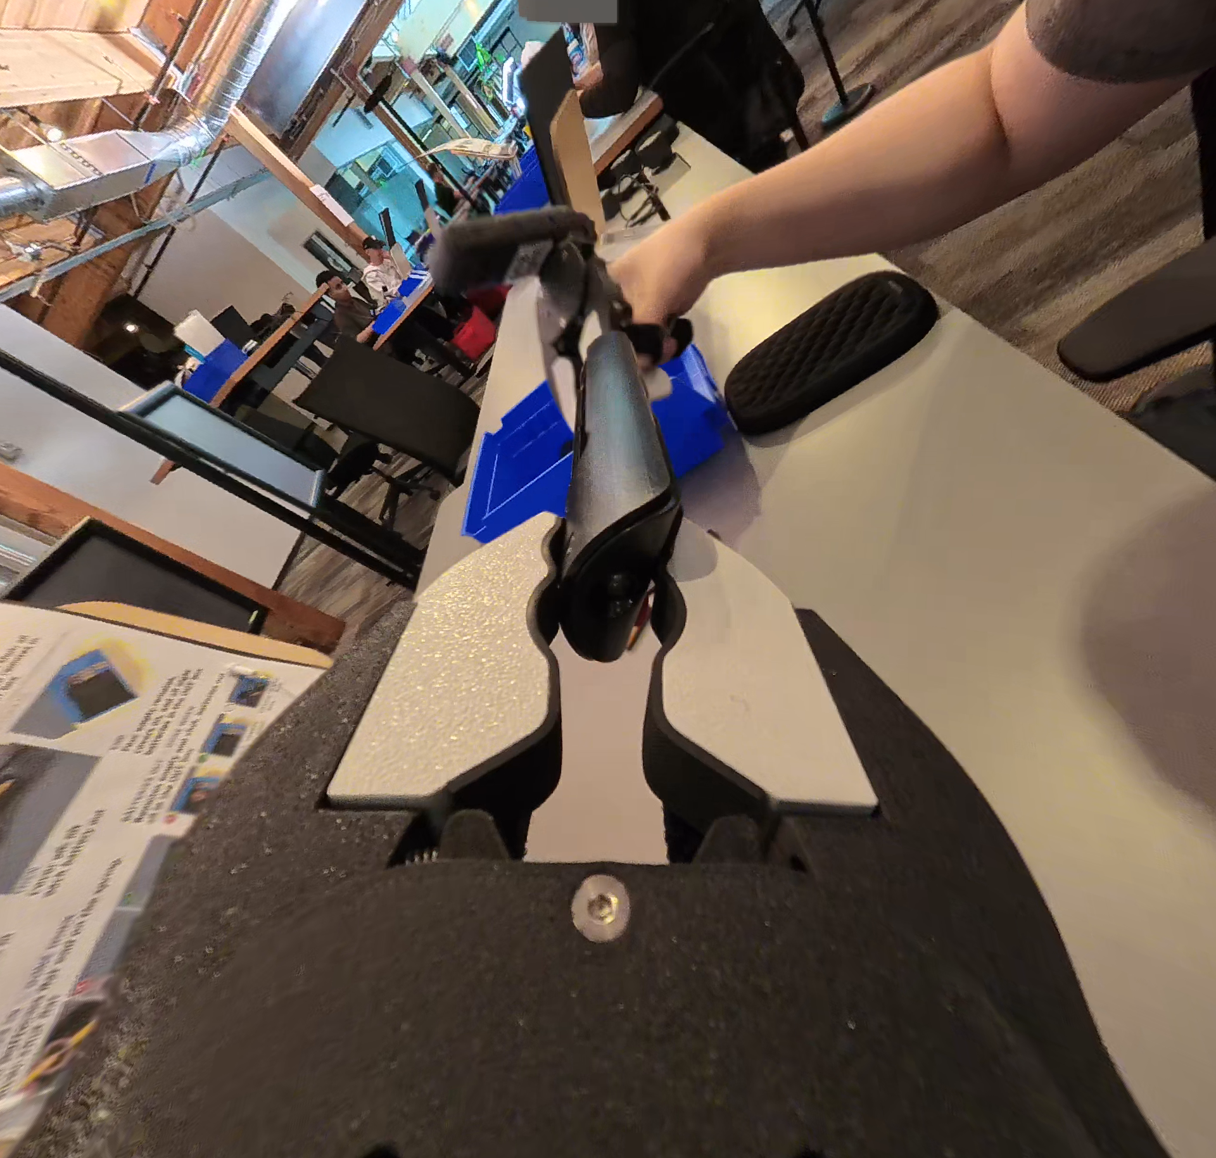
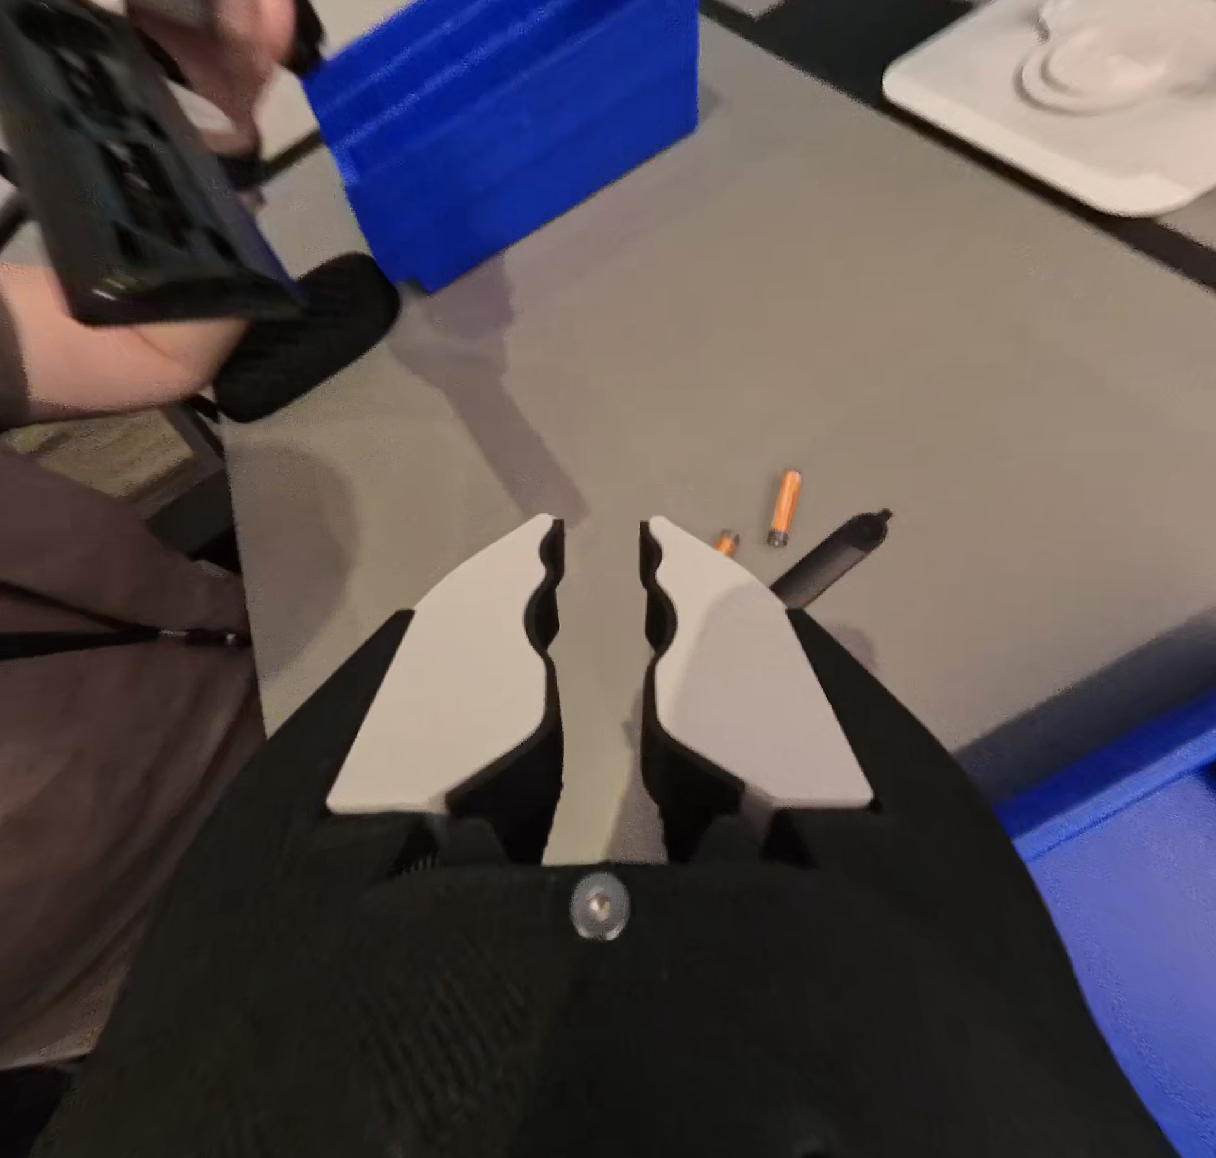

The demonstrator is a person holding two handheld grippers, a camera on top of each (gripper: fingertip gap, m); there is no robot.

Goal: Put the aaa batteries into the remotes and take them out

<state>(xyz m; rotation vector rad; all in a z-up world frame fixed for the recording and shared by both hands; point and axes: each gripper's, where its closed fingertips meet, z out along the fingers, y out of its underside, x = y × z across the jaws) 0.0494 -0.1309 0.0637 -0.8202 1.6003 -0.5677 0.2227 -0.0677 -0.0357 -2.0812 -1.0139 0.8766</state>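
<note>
On the grey counter (image 2: 822, 311) we see a blue bin (image 2: 520, 107), contents hidden; our left gripper (image 1: 605, 574) fingers clench the black remote (image 1: 618, 468), our right gripper (image 2: 602, 531) fingers are released near two batteries (image 2: 784, 507).

Each gripper, left gripper (image 1: 605, 590) and right gripper (image 2: 602, 534), has pale grey wavy-edged fingers (image 2: 474, 666) on a textured black body, a silver screw (image 2: 599, 909) just behind the fingers (centred); brown-grey sleeve (image 1: 1118, 1).
</note>
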